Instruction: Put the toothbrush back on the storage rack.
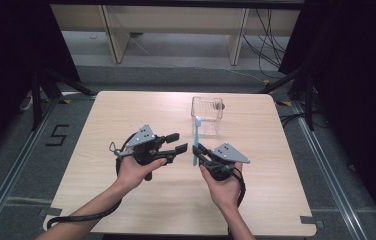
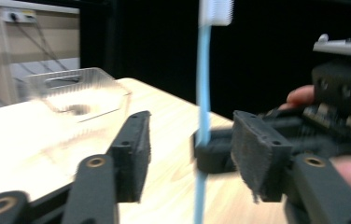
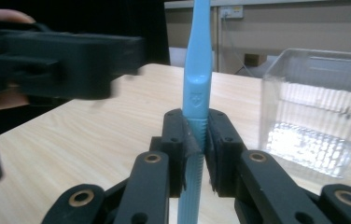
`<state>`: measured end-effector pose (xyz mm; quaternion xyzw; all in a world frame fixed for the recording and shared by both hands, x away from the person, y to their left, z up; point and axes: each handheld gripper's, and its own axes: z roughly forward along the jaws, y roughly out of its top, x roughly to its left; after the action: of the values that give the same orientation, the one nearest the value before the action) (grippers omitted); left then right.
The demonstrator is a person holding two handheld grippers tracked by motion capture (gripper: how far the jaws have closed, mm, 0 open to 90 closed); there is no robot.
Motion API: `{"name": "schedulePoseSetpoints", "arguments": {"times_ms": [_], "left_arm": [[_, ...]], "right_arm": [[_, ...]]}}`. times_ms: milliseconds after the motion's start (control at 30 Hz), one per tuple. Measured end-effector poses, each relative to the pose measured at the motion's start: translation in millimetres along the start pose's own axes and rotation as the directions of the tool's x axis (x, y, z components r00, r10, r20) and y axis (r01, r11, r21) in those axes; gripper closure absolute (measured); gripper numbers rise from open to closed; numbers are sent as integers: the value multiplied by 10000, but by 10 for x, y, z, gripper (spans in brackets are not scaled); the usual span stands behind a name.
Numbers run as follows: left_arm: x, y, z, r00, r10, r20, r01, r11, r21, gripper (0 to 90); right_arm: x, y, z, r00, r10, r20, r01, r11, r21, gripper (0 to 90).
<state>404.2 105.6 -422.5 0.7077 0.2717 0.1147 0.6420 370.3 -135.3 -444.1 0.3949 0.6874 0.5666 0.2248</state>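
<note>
Clamping toothbrush (image 3: 197,100) in right tongs (image 3: 197,154), brush head cropped, left tongs (image 2: 190,156) blurred

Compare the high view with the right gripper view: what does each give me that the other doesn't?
High view alone: both hands, the left gripper with jaws open, and the whole table. Right gripper view alone: the jaws of the right gripper pressed on the ribbed handle of the blue toothbrush, held upright. Both: the toothbrush, the clear plastic container beyond it and the wooden tabletop.

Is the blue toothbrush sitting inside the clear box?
No, the toothbrush stands upright, pinched between the right gripper's fingers, beside the clear box.
</note>
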Motion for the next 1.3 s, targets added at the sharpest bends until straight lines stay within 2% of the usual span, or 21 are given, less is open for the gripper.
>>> {"name": "schedulePoseSetpoints", "arguments": {"times_ms": [100,133,333,500,533,567,600,633,667,700,733,800,833,933,1000,1067,1133,1167,1200,1267,1300], "left_arm": [[65,-16,-94,9991,268,-340,-262,9995,181,404],[90,-31,-132,9983,344,-471,-334,9992,208,400],[182,-106,-307,9942,579,-910,-541,9976,440,387],[229,-163,-472,9906,639,-1213,-586,9972,470,387],[243,-193,-540,9883,673,-1366,-617,9971,451,387],[249,-207,-572,9870,713,-1442,-649,9967,488,387],[253,-223,-602,9862,707,-1500,-639,9967,500,387],[266,-254,-650,9832,806,-1635,-728,9959,534,387],[280,-276,-674,9820,897,-1665,-821,9953,519,386],[293,-308,-728,9775,995,-1859,-887,9939,655,384],[312,-328,-760,9759,1021,-1927,-908,9936,666,382],[364,-384,-848,9720,849,-2190,-740,9956,576,377],[404,-419,-900,9684,794,-2363,-683,9962,546,374],[486,-496,-1017,9580,618,-2800,-495,9975,510,366],[521,-545,-1064,9549,441,-2936,-344,9987,383,362],[545,-601,-1115,9474,430,-3171,-297,9985,468,358],[571,-677,-1145,9419,366,-3340,-268,9991,341,354],[572,-697,-1163,9377,340,-3458,-212,9989,407,352],[578,-727,-1180,9347,256,-3545,-122,9991,399,351],[607,-788,-1199,9350,-118,-3545,142,9999,41,346],[610,-803,-1217,9302,-168,-3668,219,9997,97,344]], "right_arm": [[-101,19,-20,9997,-201,108,203,9996,-189,790],[-105,19,-30,9998,20,178,-17,9999,-166,790],[-256,44,-66,9991,109,410,-82,9979,-644,790],[-285,80,-78,9986,19,536,28,9961,-885,790],[-289,90,-82,9973,-157,718,223,9956,-913,790],[-298,109,-80,9975,-304,633,368,9940,-1026,790],[-284,118,-94,9974,-200,697,258,9962,-835,790],[-303,125,-89,9953,-477,843,560,9934,-999,790],[-297,131,-88,9972,-248,703,316,9948,-972,790],[-308,138,-95,9951,-361,916,447,9946,-936,790],[-318,146,-91,9968,-226,773,297,9953,-919,790],[-344,161,-82,9942,-408,996,509,9936,-1011,790],[-348,168,-81,9955,-346,886,426,9950,-903,791],[-395,207,-74,9939,-356,1048,455,9946,-937,790],[-423,235,-70,9914,-337,1268,461,9942,-968,790],[-446,263,-51,9923,-209,1221,333,9944,-1000,790],[-480,295,-37,9896,-405,1379,547,9934,-1008,790],[-485,307,-22,9903,-311,1351,455,9935,-1045,790],[-493,319,-17,9902,-332,1358,480,9931,-1073,790],[-511,357,-7,9888,-244,1474,419,9922,-1172,789],[-538,380,-4,9877,-354,1524,542,9912,-1206,789]]}}
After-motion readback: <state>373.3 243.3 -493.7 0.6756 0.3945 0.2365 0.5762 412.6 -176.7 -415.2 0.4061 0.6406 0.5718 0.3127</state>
